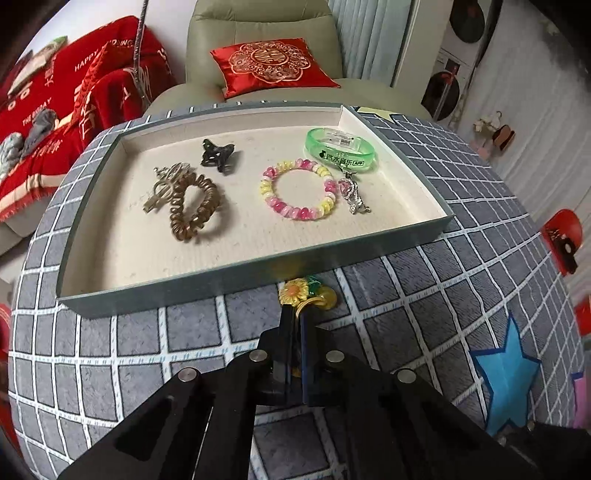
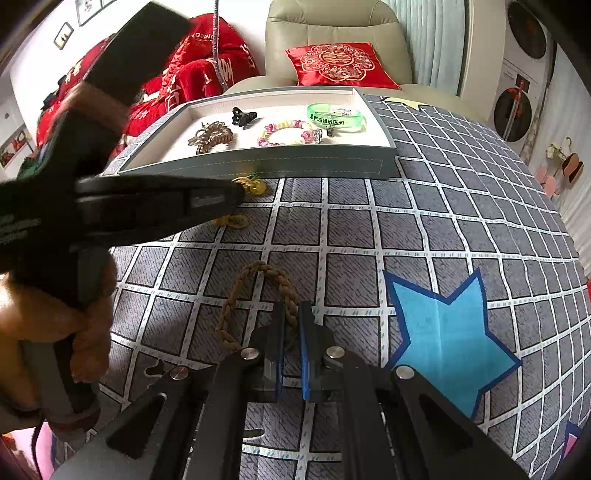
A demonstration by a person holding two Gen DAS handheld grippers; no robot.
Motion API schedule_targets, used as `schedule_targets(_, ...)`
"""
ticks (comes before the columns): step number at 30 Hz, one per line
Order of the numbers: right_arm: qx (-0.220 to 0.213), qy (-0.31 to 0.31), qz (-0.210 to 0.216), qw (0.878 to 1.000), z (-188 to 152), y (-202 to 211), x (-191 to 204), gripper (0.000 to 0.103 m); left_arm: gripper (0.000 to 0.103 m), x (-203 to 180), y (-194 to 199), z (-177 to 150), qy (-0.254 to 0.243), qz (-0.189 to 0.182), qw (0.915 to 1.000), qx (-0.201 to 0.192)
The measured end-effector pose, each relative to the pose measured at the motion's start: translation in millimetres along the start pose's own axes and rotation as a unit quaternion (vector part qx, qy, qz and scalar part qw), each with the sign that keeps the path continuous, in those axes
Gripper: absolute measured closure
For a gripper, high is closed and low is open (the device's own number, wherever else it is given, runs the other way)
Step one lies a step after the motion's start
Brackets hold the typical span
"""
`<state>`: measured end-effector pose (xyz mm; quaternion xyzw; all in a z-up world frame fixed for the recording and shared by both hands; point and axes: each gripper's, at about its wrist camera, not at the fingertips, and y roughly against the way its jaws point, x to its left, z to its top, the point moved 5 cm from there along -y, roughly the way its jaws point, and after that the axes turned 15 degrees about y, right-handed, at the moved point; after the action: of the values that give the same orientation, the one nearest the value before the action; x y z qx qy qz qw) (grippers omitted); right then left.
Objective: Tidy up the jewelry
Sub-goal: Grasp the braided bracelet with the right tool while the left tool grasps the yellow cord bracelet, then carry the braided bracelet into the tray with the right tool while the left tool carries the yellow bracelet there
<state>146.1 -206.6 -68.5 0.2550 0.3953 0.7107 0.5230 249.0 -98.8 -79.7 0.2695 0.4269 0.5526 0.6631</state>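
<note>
Tray wall (image 1: pixel 258 273) bars the way; bare cloth (image 2: pixel 424 221) rightward

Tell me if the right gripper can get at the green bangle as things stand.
Probably not yet: the right gripper is shut on the braided band, so its jaws are taken. The way itself looks free, as the bangle lies uncovered in the open tray.

Bright, even daylight, apparently from the curtained window (image 1: pixel 369 33) at the top. Soft, short shadows beside items in the tray (image 1: pixel 255 269). Strong fisheye bending, with grid lines of the tablecloth (image 2: pixel 443 206) curving and black vignette at corners. Sharp mid-field; blurred close up, notably the hand (image 2: pixel 55 325) and left gripper (image 2: pixel 236 192) in the right view. Faint yellow smear over the tray's near wall.
</note>
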Motion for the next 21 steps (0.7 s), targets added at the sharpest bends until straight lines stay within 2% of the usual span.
schedule_targets(8,-0.015,-0.021,0.017,1.0,8.8,13.6,-10.3,0.096,0.084,13.1,35.8,-5.4,-0.003,-0.047,0.9988,-0.012)
schedule_targets(15,-0.032,-0.038,0.022,0.999,24.3,29.6,-18.4,0.096,0.084,25.1,65.3,-1.5,-0.01,-0.063,0.9976,-0.029)
schedule_targets(21,-0.038,-0.04,0.017,0.998,32.0,37.0,-19.1,0.096,0.084,31.9,71.6,0.3,-0.012,-0.068,0.9972,-0.027)
